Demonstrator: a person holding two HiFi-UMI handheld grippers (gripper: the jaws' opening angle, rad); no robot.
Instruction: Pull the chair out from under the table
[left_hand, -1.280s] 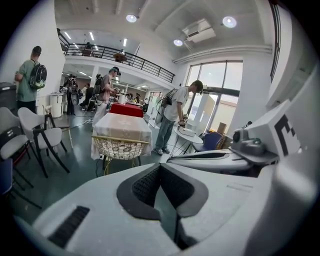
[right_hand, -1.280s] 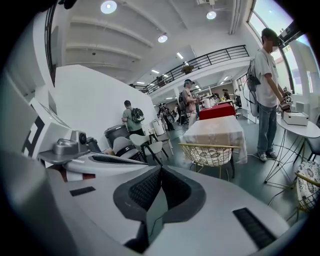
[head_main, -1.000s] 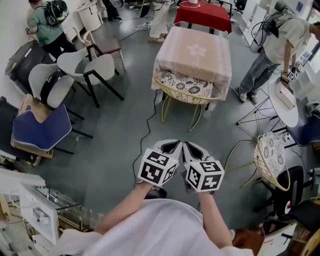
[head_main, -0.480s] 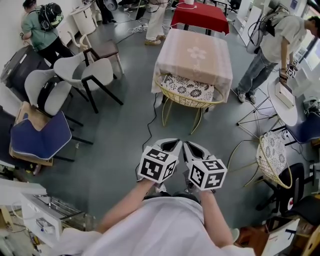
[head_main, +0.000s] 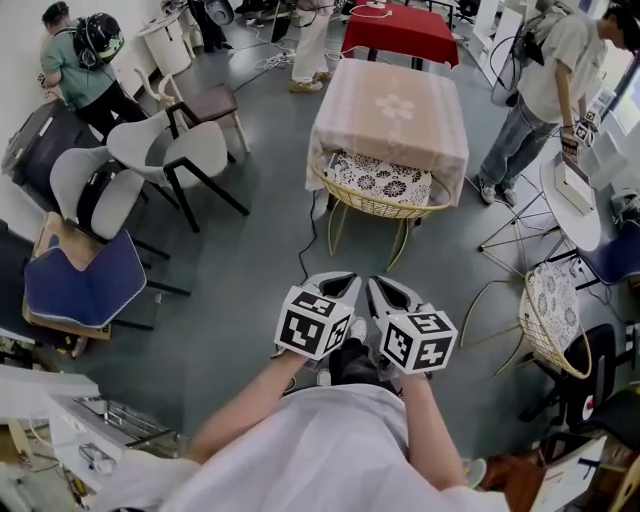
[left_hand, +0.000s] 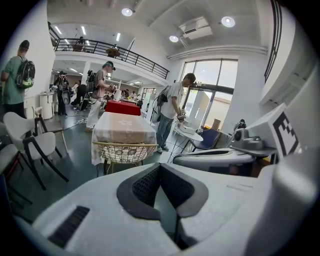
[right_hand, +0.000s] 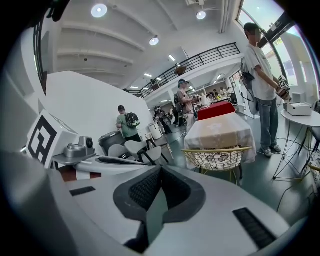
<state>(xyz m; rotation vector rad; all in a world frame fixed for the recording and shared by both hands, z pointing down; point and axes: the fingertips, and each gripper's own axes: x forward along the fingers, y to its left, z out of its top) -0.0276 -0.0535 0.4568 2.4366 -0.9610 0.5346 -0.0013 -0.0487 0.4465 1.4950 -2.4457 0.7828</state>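
Two white chairs (head_main: 165, 150) stand well to the left of the table (head_main: 392, 125), which wears a pale cloth with a flower print. A seat with a blue cushion (head_main: 85, 272) sits further left of the table and nearer the person. On the near side of the table and well apart from it, the left gripper (head_main: 338, 285) points toward it, its jaws pressed together with nothing between them. The chair (head_main: 378, 190), a yellow wire frame with a patterned cushion, is tucked partly under the table's near edge; its curved back faces the grippers and the cloth hangs over the far part of its seat. Just beside the left gripper, the right gripper (head_main: 385, 290) is likewise closed and empty, aimed at the table. Right of the table a person in a pale shirt (head_main: 548, 85) stands, and a second wire chair (head_main: 545, 320) sits nearer.
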